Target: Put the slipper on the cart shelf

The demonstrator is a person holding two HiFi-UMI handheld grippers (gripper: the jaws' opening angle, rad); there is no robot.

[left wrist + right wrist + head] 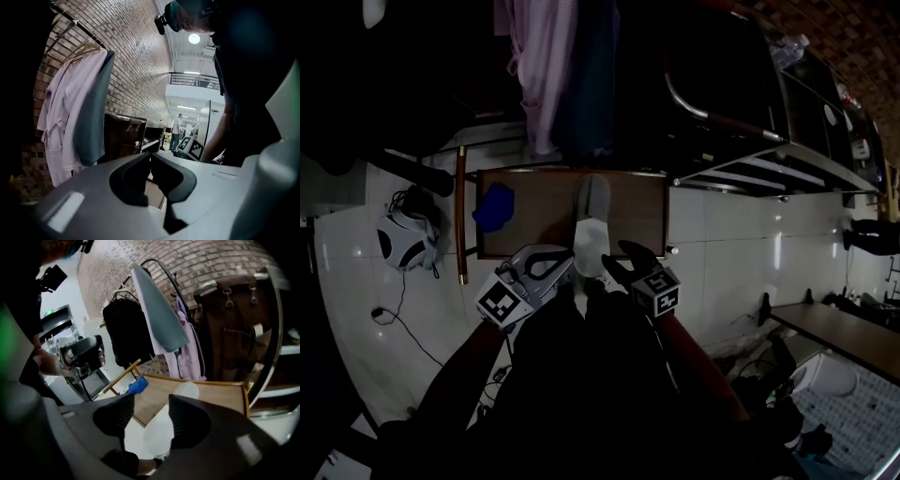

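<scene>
At the slipper near end: right gripper is sitting jaws apart, left gripper is hanging just beside, jaws together.

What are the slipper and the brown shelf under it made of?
The slipper looks like soft cloth or felt: grey and pale, dull, no shine. It is too dark to be sure. The shelf looks like wood, or a wood-look board: flat, brown, with a lighter edge strip in the right gripper view.
</scene>
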